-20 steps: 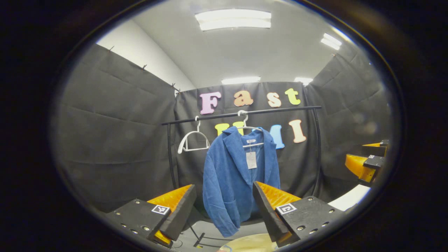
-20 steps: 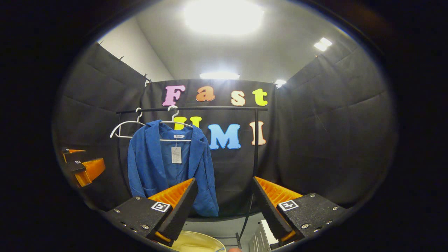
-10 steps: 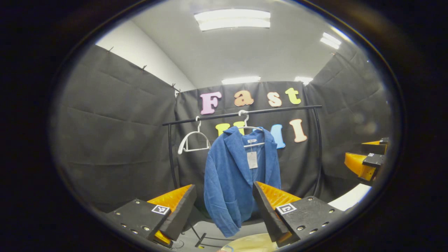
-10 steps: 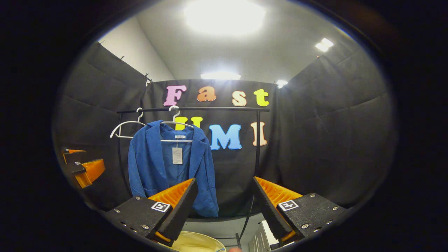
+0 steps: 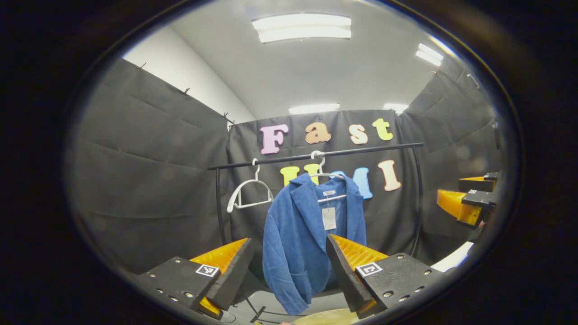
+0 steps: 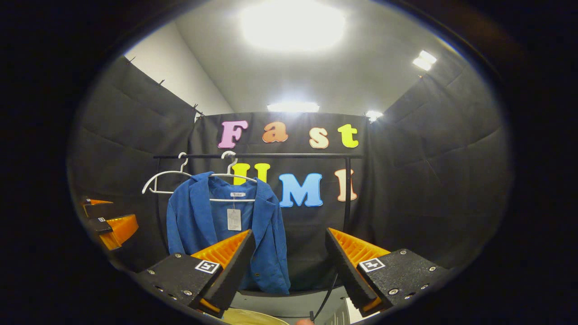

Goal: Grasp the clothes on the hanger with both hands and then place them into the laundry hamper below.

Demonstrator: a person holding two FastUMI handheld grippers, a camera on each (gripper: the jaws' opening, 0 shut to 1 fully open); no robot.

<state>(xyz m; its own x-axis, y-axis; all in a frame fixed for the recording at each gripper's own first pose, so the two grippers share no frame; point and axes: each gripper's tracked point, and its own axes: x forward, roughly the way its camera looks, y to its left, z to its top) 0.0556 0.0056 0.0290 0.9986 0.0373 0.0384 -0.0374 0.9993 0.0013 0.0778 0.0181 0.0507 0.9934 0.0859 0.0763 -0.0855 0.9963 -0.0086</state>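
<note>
A blue corduroy jacket (image 5: 298, 234) (image 6: 198, 221) with a paper tag hangs on a white hanger (image 5: 321, 171) (image 6: 228, 171) from a black rail (image 5: 316, 155) (image 6: 257, 155). My left gripper (image 5: 289, 266) stands open, well short of the jacket, which shows between its fingers. My right gripper (image 6: 289, 264) is open too, aimed to the right of the jacket. In the left gripper view the right gripper (image 5: 469, 203) shows at the right edge; in the right gripper view the left gripper (image 6: 108, 221) shows at the left edge. A pale yellow hamper rim (image 5: 325, 317) (image 6: 250, 318) peeks in below.
An empty white hanger (image 5: 248, 192) (image 6: 165, 178) hangs on the same rail, left of the jacket. The rail's black uprights (image 5: 220, 207) (image 6: 347, 194) stand on either side. Black cloth walls close the booth. A white surface (image 5: 456, 257) lies at the right.
Both grippers have tilted upward a little and edged closer, so the jacket and rail sit lower and slightly larger in both views. Both stay open.
</note>
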